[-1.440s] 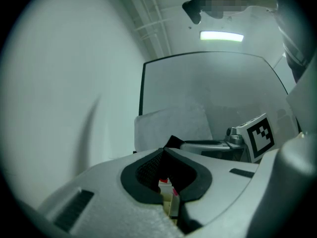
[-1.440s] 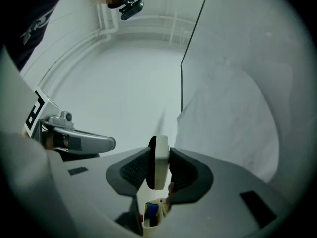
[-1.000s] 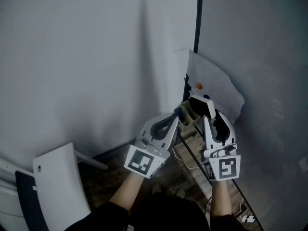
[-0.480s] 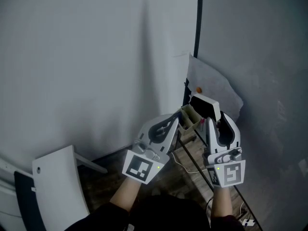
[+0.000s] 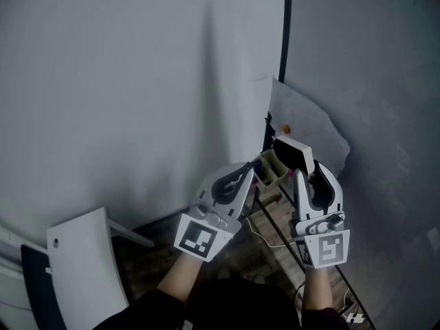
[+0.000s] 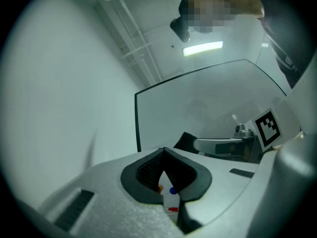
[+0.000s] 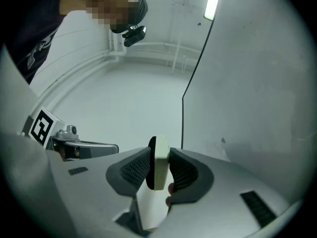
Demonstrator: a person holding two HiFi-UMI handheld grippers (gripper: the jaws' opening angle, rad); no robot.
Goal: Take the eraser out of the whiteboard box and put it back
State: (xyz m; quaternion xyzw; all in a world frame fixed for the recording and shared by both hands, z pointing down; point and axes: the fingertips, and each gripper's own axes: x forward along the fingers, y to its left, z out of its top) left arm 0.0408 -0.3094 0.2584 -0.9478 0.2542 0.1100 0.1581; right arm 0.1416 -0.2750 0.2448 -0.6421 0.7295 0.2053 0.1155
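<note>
Since the whiteboard box (image 5: 269, 172) sits low on the black frame at the edge of the whiteboard (image 5: 371, 81), both grippers come at it from below, angled upward toward its open top. The right gripper (image 5: 307, 174) pinches the eraser (image 5: 292, 151) across its thin dimension. In the right gripper view the ribbed pads (image 7: 184, 175) press on the two broad faces of the eraser (image 7: 160, 170), pale body on one side and dark felt on the other. That hold leaves the block standing on edge, probably so it can slide through the narrow opening without catching. The eraser is out of the box, raised just above and beside its right end, close to the sheet of paper (image 5: 313, 119) pinned to the board with an orange magnet (image 5: 284, 128). The left gripper (image 5: 247, 177) has its jaws pressed together with nothing between them. In the left gripper view the pad tips (image 6: 163, 152) meet. It rests close against the left end of the box, seemingly to steady the box, though actual contact cannot be confirmed. Lowering the eraser calls for lining its long edge up with the compartment, because a tilted entry could jam on the rim.
</note>
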